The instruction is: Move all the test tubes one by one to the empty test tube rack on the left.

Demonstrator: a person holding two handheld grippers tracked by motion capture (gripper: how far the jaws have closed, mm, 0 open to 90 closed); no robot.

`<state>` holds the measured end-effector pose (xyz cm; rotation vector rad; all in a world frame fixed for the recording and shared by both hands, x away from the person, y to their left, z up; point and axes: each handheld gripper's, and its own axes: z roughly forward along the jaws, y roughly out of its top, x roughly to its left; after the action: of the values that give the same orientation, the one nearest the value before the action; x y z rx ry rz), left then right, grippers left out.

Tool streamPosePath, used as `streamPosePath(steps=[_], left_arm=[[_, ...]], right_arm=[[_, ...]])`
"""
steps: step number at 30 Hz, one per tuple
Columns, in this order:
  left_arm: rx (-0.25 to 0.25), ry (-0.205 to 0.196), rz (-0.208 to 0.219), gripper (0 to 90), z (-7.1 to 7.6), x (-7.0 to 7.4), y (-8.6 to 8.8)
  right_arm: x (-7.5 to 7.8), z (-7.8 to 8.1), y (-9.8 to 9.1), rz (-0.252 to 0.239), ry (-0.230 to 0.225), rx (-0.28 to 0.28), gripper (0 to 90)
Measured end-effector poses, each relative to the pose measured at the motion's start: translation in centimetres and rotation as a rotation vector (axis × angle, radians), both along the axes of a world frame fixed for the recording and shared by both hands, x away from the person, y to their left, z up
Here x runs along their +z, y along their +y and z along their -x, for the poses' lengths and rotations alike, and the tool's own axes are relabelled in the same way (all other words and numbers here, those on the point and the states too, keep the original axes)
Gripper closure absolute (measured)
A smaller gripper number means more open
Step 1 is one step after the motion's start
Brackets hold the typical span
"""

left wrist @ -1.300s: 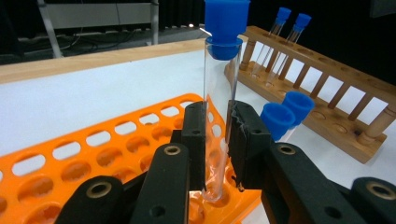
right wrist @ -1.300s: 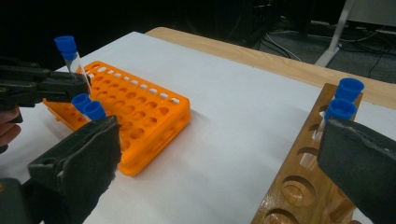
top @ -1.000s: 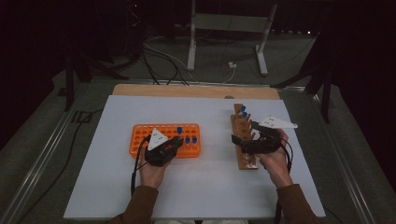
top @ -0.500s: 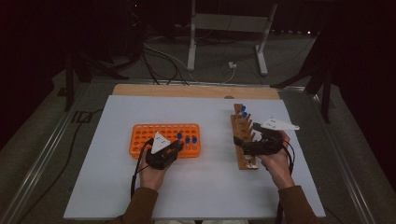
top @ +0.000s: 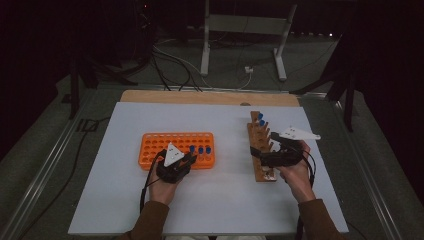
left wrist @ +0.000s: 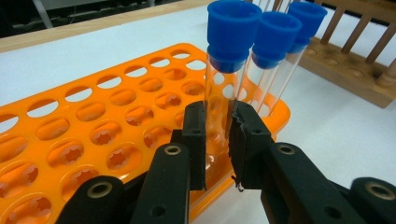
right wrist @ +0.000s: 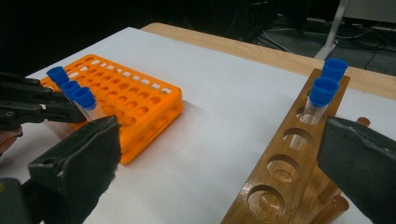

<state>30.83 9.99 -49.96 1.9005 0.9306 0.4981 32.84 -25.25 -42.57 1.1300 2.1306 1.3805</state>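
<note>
The left gripper (left wrist: 217, 135) is clamped on the glass of a blue-capped test tube (left wrist: 224, 74) standing upright in the near right corner of the orange tube rack (top: 165, 145), low on the barrel, probably so the tube stays vertical in its hole; two more capped tubes (left wrist: 280, 51) stand just beyond it and crowd that side. The right gripper (right wrist: 219, 158), jaws spread wide and empty, hovers at the wooden rack (right wrist: 280, 172) on the right, where two capped tubes (right wrist: 322, 93) remain at the far end and the near holes are free.
</note>
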Motion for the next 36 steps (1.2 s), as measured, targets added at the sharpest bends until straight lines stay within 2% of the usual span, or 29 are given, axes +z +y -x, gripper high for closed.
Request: streamPosePath(steps=[9,16,18,22,27,30,34,36], left_arm=[[-0.008,-0.008,-0.038,78.6,0.1,-0.2,-0.3],[-0.002,0.005,-0.027,77.8,0.0,-0.2,-0.3],[-0.002,0.014,-0.007,76.1,0.0,-0.2,-0.1],[0.016,0.011,0.018,61.1,0.0,0.3,0.6],[0.007,0.022,0.09,41.4,0.3,1.3,2.1],[0.009,0.02,0.136,35.8,0.4,1.8,3.0],[0.029,0.019,0.194,32.7,0.4,2.4,4.2],[0.032,0.014,0.205,32.6,0.5,2.8,4.8]], right_arm=[[-0.2,-0.1,-0.2,0.001,0.006,-0.001,0.0],[-0.1,-0.1,-0.5,0.0,0.004,-0.01,0.0],[-0.1,-0.2,-0.5,0.002,0.003,-0.012,0.0],[0.0,-0.3,-0.5,0.008,0.002,-0.017,0.0],[0.1,-0.7,-0.9,0.014,0.003,-0.033,0.0],[0.2,-0.9,-1.0,0.02,0.002,-0.041,0.0],[0.4,-1.3,-0.9,0.03,-0.001,-0.052,0.0],[0.4,-1.6,-0.9,0.034,0.002,-0.055,0.0]])
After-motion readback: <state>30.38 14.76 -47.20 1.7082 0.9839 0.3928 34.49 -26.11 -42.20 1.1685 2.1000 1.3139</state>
